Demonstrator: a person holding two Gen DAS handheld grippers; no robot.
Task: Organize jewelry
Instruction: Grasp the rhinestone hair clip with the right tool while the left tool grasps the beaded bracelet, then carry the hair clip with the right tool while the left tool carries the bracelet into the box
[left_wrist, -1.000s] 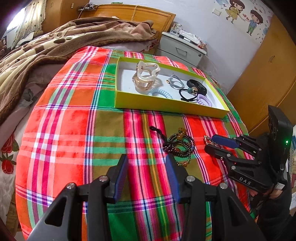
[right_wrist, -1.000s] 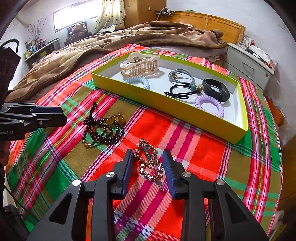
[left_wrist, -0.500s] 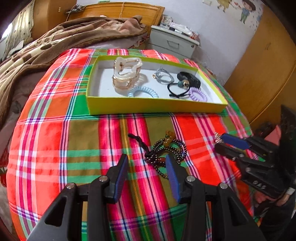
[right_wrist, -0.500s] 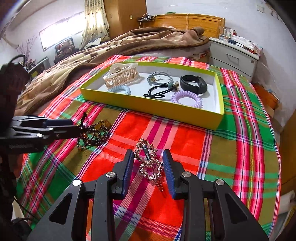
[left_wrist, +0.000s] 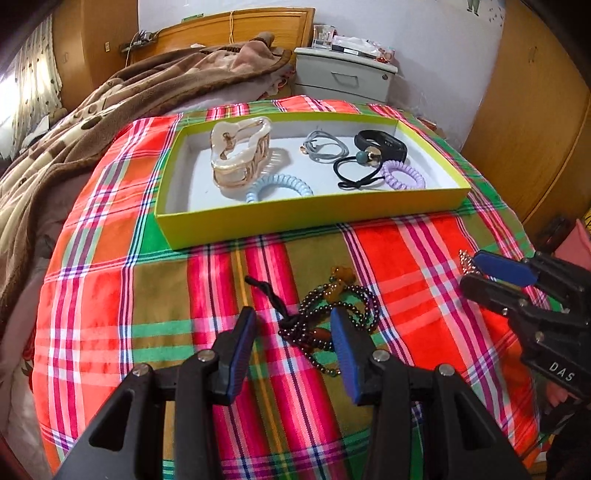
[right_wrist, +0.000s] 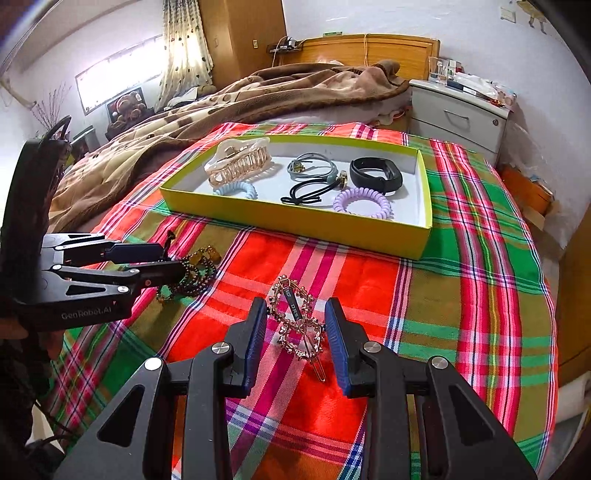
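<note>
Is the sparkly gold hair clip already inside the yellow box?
No, the sparkly gold hair clip lies on the checked cloth between the right tongs, outside the yellow box.

Left gripper (left_wrist: 293, 334) angled down over the beaded bracelet (left_wrist: 334, 314), jaws apart, gripping nothing. Right gripper (right_wrist: 297, 334) right of that bracelet, likewise tilted down, jaws parted.
</note>
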